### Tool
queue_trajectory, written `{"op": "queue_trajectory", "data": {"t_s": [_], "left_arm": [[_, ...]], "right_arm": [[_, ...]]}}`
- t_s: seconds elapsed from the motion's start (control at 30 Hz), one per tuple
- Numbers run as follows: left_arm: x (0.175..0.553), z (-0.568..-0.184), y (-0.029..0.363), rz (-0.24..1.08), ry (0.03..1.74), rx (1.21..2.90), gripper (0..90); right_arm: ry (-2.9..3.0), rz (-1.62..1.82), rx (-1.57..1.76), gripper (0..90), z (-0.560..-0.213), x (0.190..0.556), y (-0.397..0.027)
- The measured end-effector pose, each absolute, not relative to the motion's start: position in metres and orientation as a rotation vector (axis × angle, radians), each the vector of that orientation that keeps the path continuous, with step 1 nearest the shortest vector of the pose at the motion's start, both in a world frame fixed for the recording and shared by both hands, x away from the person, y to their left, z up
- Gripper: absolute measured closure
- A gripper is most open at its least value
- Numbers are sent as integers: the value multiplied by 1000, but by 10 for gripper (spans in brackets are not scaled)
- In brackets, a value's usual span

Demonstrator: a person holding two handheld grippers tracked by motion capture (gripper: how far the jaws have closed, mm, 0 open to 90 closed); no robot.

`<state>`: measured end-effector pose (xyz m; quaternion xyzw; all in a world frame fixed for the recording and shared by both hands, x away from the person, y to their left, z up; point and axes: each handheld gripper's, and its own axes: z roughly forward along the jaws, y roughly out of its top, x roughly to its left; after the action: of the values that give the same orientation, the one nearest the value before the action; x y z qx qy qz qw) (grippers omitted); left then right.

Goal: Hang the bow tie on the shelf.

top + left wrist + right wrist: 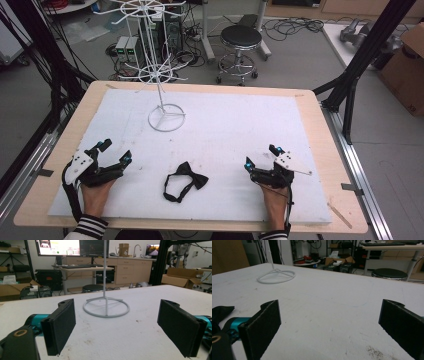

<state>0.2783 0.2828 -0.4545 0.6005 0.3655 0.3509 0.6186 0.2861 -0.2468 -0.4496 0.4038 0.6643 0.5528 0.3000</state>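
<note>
A black bow tie (pixel 185 182) with its strap looped lies flat on the white mat (pixel 225 125) near the front edge, between my two hands; its edge (pixel 220 311) shows at the left of the right gripper view. My left gripper (pixel 115 152) rests on the mat to the tie's left, jaws wide open with nothing between them (pixel 117 327). My right gripper (pixel 261 156) rests to the tie's right, also open and empty (pixel 329 327). A white wire rack stand (pixel 165 107) rises from a ring base (pixel 106 307) at the back of the mat.
The mat covers a wooden table (pixel 320 130). Beyond the far edge stand a black stool (pixel 241 45), computer boxes and cables on the floor. A black frame leg (pixel 360 55) slants at the right. A cardboard box (pixel 407 70) sits at the far right.
</note>
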Motion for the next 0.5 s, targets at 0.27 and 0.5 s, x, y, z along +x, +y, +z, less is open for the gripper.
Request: {"op": "queue_trajectory", "data": {"t_s": [0.27, 0.5], "left_arm": [[279, -454, 283, 787, 833, 1381, 149], [280, -444, 286, 648, 881, 1420, 146]], "right_arm": [[1755, 1473, 1073, 30, -450, 286, -247], [1758, 1471, 1065, 30, -450, 286, -247]]}}
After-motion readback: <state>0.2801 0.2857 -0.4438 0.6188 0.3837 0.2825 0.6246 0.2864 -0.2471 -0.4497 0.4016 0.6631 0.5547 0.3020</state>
